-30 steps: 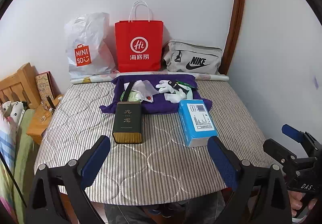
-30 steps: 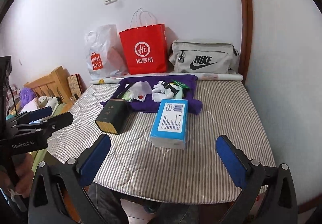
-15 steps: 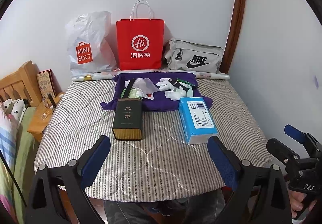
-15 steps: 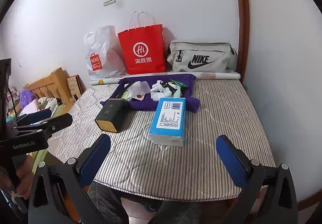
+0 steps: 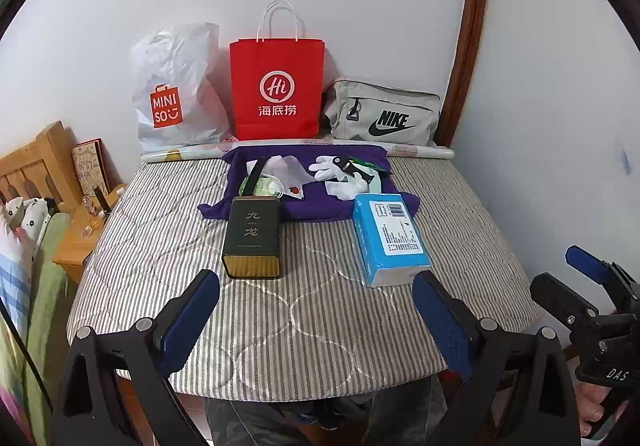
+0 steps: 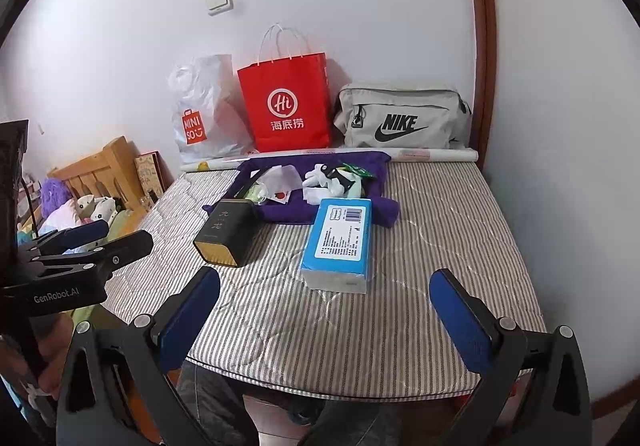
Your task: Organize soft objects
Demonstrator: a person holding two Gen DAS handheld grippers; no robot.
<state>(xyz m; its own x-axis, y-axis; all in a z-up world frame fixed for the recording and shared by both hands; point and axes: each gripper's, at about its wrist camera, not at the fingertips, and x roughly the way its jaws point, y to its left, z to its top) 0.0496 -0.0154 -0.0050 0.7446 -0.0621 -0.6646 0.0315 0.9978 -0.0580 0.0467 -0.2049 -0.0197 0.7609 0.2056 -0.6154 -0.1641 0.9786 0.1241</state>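
Observation:
A purple cloth (image 5: 320, 201) (image 6: 296, 205) lies at the far middle of the striped mattress (image 5: 312, 310). On it lie white gloves (image 5: 336, 173) (image 6: 320, 175), a white bag (image 5: 288, 169), a green packet (image 5: 362, 165) and a small green item (image 5: 262, 187). A dark tin (image 5: 252, 238) (image 6: 226, 232) and a blue tissue pack (image 5: 390, 238) (image 6: 340, 242) lie in front of the cloth. My left gripper (image 5: 316, 318) and right gripper (image 6: 324, 310) are both open and empty, above the mattress's near edge.
A white Miniso bag (image 5: 176, 97), a red paper bag (image 5: 278, 97) and a grey Nike bag (image 5: 380, 115) stand against the back wall behind a paper roll (image 5: 420, 151). A wooden headboard (image 5: 28, 169) and bedside shelf (image 5: 76, 246) are left. A wall is on the right.
Both grippers have drawn back a little from the mattress and stayed open; the objects look slightly farther away. Nothing on the mattress has moved.

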